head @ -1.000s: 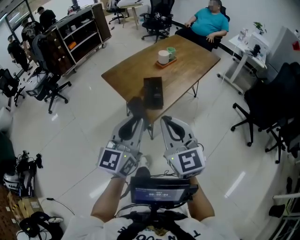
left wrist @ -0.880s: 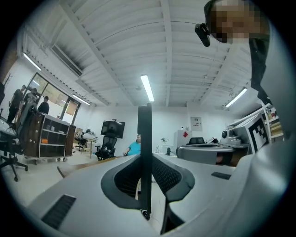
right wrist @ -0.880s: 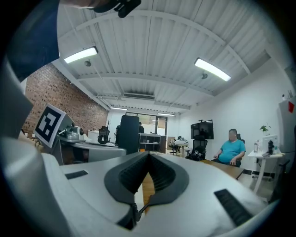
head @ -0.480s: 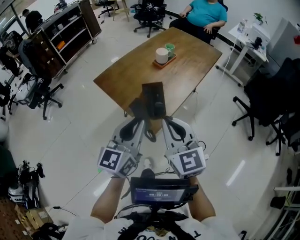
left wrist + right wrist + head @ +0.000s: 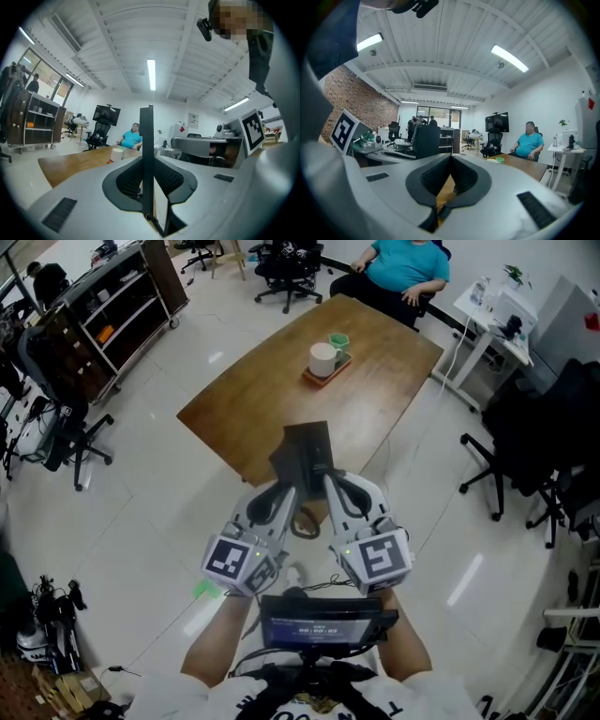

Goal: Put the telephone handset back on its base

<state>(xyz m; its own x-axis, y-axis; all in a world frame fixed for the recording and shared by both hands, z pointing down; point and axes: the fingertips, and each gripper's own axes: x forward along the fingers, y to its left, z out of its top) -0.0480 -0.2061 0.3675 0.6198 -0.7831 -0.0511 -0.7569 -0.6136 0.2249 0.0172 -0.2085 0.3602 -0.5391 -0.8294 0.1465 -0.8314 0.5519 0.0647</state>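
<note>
The black telephone base lies near the front edge of the wooden table. My left gripper is shut on the black handset, which hangs just left of the base, over its left edge. In the left gripper view the handset stands edge-on as a thin slab between the pads of that gripper. A loop of the cord hangs between the two grippers. My right gripper is beside the left one, its tips together with nothing pinched.
A white mug and a green cup stand on a small tray further back on the table. A person in a teal shirt sits at the far end. Office chairs stand right, a shelf unit left.
Both grippers have moved forward toward the table with the handset. The handset now sits beside the base instead of short of the table's edge.
</note>
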